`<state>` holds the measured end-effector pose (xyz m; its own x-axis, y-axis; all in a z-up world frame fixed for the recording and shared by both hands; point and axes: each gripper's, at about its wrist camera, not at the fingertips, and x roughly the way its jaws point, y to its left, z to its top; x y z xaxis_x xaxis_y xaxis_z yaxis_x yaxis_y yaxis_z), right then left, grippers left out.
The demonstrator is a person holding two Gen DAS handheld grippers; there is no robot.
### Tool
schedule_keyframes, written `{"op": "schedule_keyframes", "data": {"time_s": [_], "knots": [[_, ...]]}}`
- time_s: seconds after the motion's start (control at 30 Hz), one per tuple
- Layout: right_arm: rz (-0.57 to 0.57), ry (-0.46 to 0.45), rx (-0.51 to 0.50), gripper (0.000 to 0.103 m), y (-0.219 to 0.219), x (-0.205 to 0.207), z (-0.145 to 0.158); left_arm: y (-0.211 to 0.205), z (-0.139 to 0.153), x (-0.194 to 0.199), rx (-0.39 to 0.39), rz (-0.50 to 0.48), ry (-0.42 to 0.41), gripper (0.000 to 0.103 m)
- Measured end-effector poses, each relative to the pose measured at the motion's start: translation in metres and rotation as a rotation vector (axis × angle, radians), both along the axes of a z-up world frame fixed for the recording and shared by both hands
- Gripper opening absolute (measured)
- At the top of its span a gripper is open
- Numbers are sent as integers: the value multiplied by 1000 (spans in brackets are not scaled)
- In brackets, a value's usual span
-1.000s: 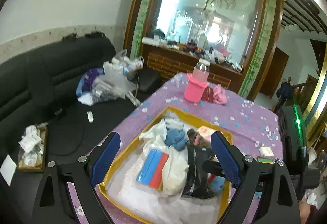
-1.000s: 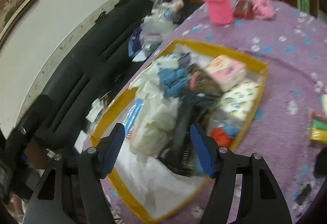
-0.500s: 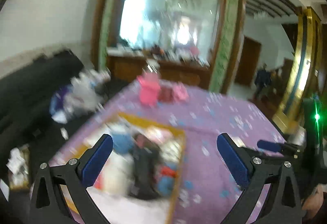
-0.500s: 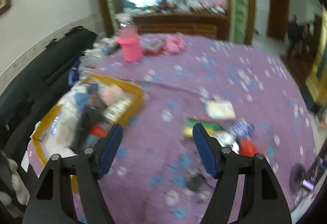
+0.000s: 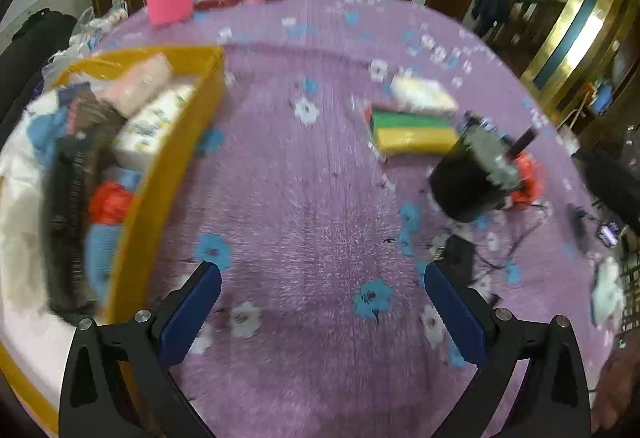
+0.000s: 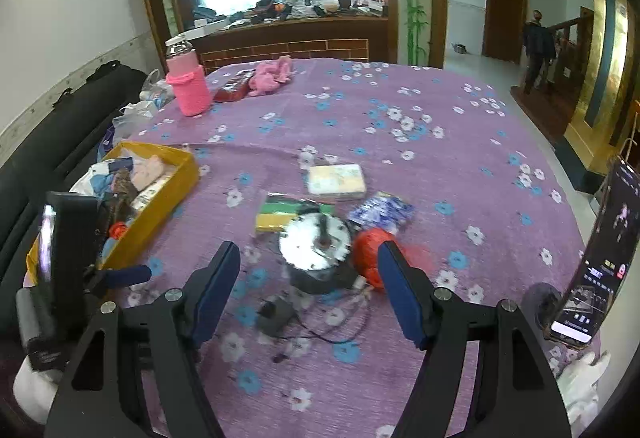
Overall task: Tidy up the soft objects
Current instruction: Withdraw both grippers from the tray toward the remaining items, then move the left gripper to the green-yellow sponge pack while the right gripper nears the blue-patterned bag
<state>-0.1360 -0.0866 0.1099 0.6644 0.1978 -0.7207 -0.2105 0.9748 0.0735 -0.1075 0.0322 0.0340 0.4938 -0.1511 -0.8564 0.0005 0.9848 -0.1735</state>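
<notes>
**Soft goods packed in yellow tray as both grippers hang open above purple cloth**

A yellow tray (image 6: 156,198) at the left of the table holds a heap of soft things: white, blue, pink, red and dark pieces, too jumbled to count. Out on the flowered purple tablecloth (image 6: 400,126) lie one yellow-and-green sponge pack (image 5: 412,128), one pale wrapped packet (image 6: 337,180), one blue-and-white pouch (image 6: 380,212) and one red bundle (image 6: 370,250). A dark round tin with a silvery top (image 6: 314,252) stands between the sponge pack and the red bundle, a small black plug (image 6: 274,314) and cord just in front of it. At the far edge stand a pink-sleeved bottle (image 6: 188,86) and a pink cloth (image 6: 270,76). The left gripper (image 5: 320,304) and right gripper (image 6: 310,284) both gape wide, holding nothing. A phone on a stand (image 6: 600,258) rises at right.
</notes>
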Motion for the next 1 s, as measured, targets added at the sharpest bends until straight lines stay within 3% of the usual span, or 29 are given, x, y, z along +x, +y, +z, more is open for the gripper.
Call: {"op": "schedule_keyframes", "data": {"time_s": [0.1,0.27,0.43,0.67,0.77,0.83,0.93,1.0], "knots": [[-6,6,-7,71,-9,-1,-4,-7,-15,12,26,16,7,102],[-35,7,6,71,-24,2,-10,-14,-17,14,58,19,7,102],[-60,-5,9,71,-30,7,-11,-25,-15,4,157,-23,15,102],[-117,-74,-31,71,-36,24,-5,-28,-12,-2,174,-11,3,103],[-125,-31,-9,70,-44,41,-12,-27,-11,-2,172,-16,11,102],[-133,-22,-7,70,-51,51,-19,-25,-7,-5,129,-38,16,100],[-155,-35,-29,70,-59,61,-27,-17,14,-11,35,-64,-44,98],[-186,-46,-34,70,-65,69,-31,-13,28,-12,37,-62,-88,99]]}}
